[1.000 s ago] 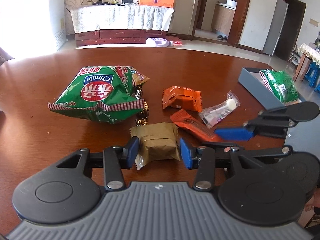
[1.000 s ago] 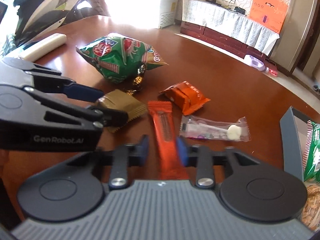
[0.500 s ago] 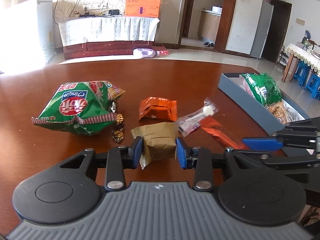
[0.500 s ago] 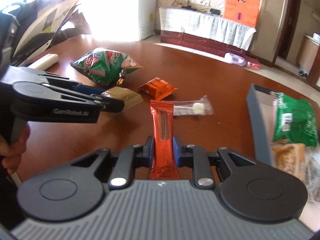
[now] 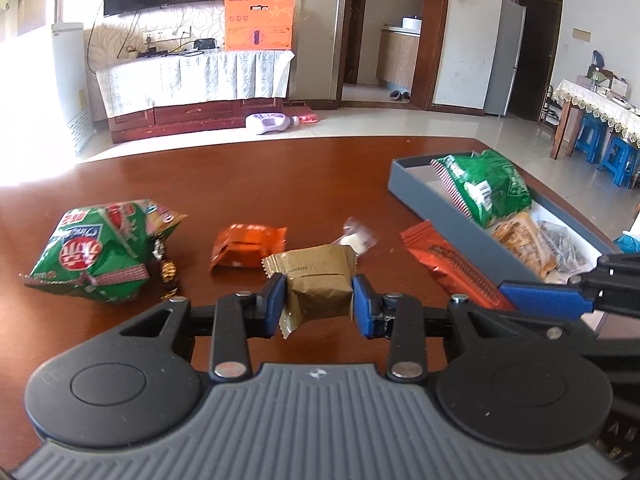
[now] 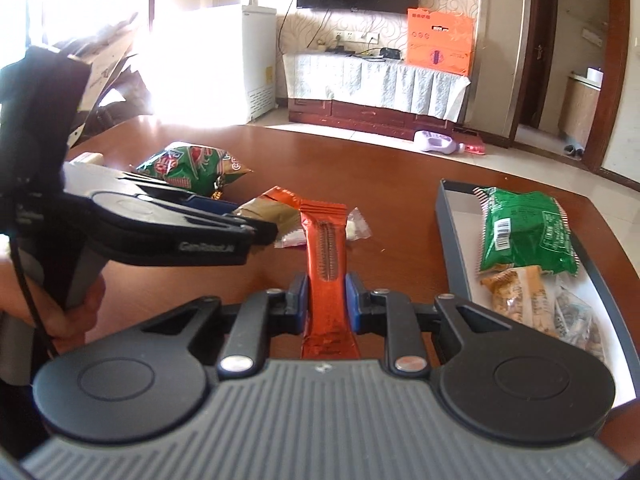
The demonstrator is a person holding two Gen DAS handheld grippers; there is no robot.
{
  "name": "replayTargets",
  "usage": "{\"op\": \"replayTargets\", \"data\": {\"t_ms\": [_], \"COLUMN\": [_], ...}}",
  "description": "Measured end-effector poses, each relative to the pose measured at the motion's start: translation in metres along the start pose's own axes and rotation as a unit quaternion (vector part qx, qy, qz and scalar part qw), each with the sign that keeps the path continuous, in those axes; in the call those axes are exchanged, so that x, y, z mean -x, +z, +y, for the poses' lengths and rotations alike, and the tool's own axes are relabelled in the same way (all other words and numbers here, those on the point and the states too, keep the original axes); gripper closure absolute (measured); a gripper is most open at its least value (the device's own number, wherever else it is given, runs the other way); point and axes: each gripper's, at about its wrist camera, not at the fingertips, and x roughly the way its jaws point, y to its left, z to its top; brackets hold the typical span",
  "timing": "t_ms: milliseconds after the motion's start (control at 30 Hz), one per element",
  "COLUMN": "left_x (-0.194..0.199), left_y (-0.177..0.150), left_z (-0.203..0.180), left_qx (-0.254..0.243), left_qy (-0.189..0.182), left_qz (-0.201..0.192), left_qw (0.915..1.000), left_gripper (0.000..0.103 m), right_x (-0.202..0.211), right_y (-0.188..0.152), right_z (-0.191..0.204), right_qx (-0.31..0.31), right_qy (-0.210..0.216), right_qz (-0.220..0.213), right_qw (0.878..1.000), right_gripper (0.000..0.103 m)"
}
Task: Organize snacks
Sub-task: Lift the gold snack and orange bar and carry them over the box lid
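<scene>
A: The left gripper [image 5: 319, 300] is clamped on the brown snack packet [image 5: 318, 282]; both blue pads press its sides, and the packet fills the gap, its crimped end sticking out toward twelve o'clock.

B: And the right gripper [image 6: 327, 300]?

A: Closed tight on the orange bar wrapper [image 6: 325, 264]. The wrapper runs lengthwise between the fingers, its far end pointing to twelve o'clock and its near end tucked under the gripper body at six.

B: Where is the box from there?

A: In the right wrist view the grey box [image 6: 450, 236] sits at about two o'clock of the gripper, on the brown table [image 6: 400, 168]. Inside it lie a small green bag [image 6: 524, 236] at the far end and a tan snack pack [image 6: 516, 292] nearer, with a clear pack of dark bits beside that.

B: What remains loose on the table?

A: From the left wrist view, the big green chip bag [image 5: 100, 252] is at ten o'clock of the left gripper, the orange packet [image 5: 248, 246] at eleven, and a clear sachet [image 5: 360, 238] just past the brown packet at about one. A small dark-and-gold wrapped sweet [image 5: 168, 276] lies against the chip bag.

B: And the two grippers to each other?

A: Near. The right one's blue finger shows at three o'clock in the left view, with the orange bar angling up from it.
</scene>
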Motion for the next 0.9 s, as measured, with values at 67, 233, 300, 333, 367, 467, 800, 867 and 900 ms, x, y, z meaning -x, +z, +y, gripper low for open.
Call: {"op": "replayTargets", "data": {"t_ms": [67,233,300,333,367,467,800,867,900], "left_x": [-0.002,-0.005,-0.008,-0.009,-0.01,-0.013,-0.019,-0.02,-0.02], "left_y": [0.003,0.009,0.012,0.013,0.014,0.017,0.022,0.023,0.023], "left_z": [-0.007,-0.023,-0.029,-0.032,-0.035,-0.044,-0.065,-0.068,-0.069], "left_qx": [0.001,-0.002,0.001,0.001,0.0,-0.004,-0.007,-0.007,-0.006], "left_qy": [-0.001,-0.001,-0.004,-0.004,-0.004,-0.009,-0.014,-0.016,-0.016], "left_qz": [-0.002,-0.009,-0.01,-0.011,-0.012,-0.015,-0.02,-0.021,-0.021], "left_qw": [1.0,1.0,0.9999,0.9999,0.9999,0.9998,0.9997,0.9996,0.9996], "left_gripper": [0.061,0.061,0.061,0.061,0.061,0.061,0.06,0.06,0.06], "right_x": [0.003,0.014,0.018,0.019,0.02,0.023,0.031,0.032,0.032], "right_y": [-0.001,-0.003,-0.003,-0.004,-0.004,-0.006,-0.012,-0.013,-0.013], "right_z": [-0.002,-0.01,-0.014,-0.016,-0.017,-0.021,-0.039,-0.04,-0.041], "right_qx": [-0.001,-0.009,-0.016,-0.018,-0.019,-0.023,-0.036,-0.037,-0.038], "right_qy": [-0.004,-0.018,-0.022,-0.024,-0.025,-0.026,-0.036,-0.036,-0.037], "right_qz": [-0.004,-0.026,-0.035,-0.038,-0.039,-0.043,-0.052,-0.053,-0.053], "right_qw": [1.0,0.999,0.999,0.999,0.999,0.998,0.997,0.997,0.997], "right_gripper": [0.08,0.08,0.08,0.08,0.08,0.08,0.08,0.08,0.08]}}
